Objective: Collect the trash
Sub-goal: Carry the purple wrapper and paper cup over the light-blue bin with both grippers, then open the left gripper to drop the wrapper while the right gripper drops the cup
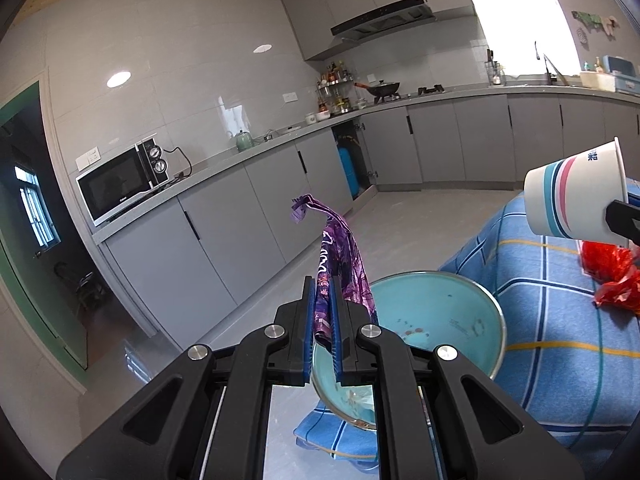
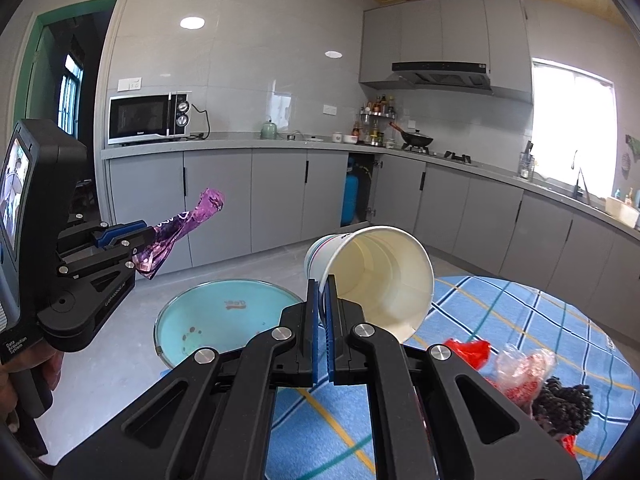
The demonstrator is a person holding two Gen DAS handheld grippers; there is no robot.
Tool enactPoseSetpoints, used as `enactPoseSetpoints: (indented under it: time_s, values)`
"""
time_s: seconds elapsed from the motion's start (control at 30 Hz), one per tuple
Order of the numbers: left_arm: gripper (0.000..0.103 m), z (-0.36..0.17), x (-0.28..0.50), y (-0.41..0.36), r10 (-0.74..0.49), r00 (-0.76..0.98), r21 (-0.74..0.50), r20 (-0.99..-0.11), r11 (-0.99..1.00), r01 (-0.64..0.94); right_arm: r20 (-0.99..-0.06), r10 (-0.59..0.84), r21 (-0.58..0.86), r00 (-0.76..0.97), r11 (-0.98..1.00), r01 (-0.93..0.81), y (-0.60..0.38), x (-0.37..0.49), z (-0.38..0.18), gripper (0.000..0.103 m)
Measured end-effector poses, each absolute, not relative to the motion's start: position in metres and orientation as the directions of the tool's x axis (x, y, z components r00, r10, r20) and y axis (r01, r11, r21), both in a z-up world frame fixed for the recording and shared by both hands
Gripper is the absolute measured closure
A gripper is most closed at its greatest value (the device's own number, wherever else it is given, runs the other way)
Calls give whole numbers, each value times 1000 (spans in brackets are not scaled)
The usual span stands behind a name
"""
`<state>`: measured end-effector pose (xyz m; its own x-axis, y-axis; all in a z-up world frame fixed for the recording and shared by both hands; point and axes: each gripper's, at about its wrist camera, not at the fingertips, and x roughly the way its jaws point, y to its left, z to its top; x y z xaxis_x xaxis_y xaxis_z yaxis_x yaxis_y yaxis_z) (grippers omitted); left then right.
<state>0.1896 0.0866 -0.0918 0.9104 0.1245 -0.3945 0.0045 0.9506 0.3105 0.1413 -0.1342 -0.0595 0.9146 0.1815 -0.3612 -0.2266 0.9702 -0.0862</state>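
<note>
My left gripper (image 1: 323,280) is shut on a crumpled purple plastic wrapper (image 1: 340,264) that sticks up out of the blue pads. It hovers over a teal enamel basin (image 1: 440,320) at the table's edge. From the right wrist view the same left gripper (image 2: 150,236) and purple wrapper (image 2: 188,220) show at the left, above the basin (image 2: 224,316). My right gripper (image 2: 322,284) is shut on the rim of a white paper cup (image 2: 380,276) with striped sides, tilted with its mouth toward the camera. The cup (image 1: 576,196) also shows at the right edge of the left wrist view.
The table wears a blue plaid cloth (image 2: 500,320). On it lie a red plastic scrap (image 2: 468,350), a clear bag with red bits (image 2: 524,372) and a dark bumpy lump (image 2: 564,404). Grey cabinets (image 2: 248,200), a microwave (image 2: 148,118) and a stove line the walls beyond grey floor.
</note>
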Motion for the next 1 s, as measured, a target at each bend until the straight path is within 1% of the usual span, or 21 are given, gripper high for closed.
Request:
enactPoseSetpoints:
  time_s: [0.53, 0.73, 0.77, 0.8, 0.87, 0.9, 0.93, 0.97, 1.0]
  values:
    - [96, -95, 194, 89, 132, 902, 316, -411, 949, 5, -376, 223, -86, 899, 958, -274, -117, 162, -63, 99]
    - [97, -109, 202, 91, 128, 889, 312, -439, 950, 17, -391, 239, -78, 889, 954, -291, -110, 172, -70, 99]
    - [97, -110, 203, 90, 124, 888, 310, -442, 950, 22, -394, 241, -80, 887, 952, -294, -108, 173, -71, 99]
    - [94, -111, 203, 90, 120, 888, 306, -444, 952, 24, -398, 245, -80, 884, 951, -300, -106, 175, -73, 99]
    - [93, -111, 203, 88, 119, 890, 310, -440, 950, 26, -407, 252, -83, 878, 947, -310, -102, 178, -76, 99]
    - [90, -112, 203, 88, 118, 890, 316, -440, 948, 30, -408, 250, -87, 878, 947, -310, -100, 180, -77, 99]
    - [84, -113, 203, 88, 121, 889, 314, -441, 949, 27, -413, 250, -85, 876, 947, -311, -99, 183, -80, 99]
    - [57, -112, 203, 90, 129, 890, 311, -437, 950, 15, -417, 253, -81, 873, 946, -313, -99, 185, -81, 98]
    - [42, -112, 203, 92, 143, 893, 314, -427, 949, -2, -415, 253, -78, 874, 947, -311, -99, 188, -83, 94]
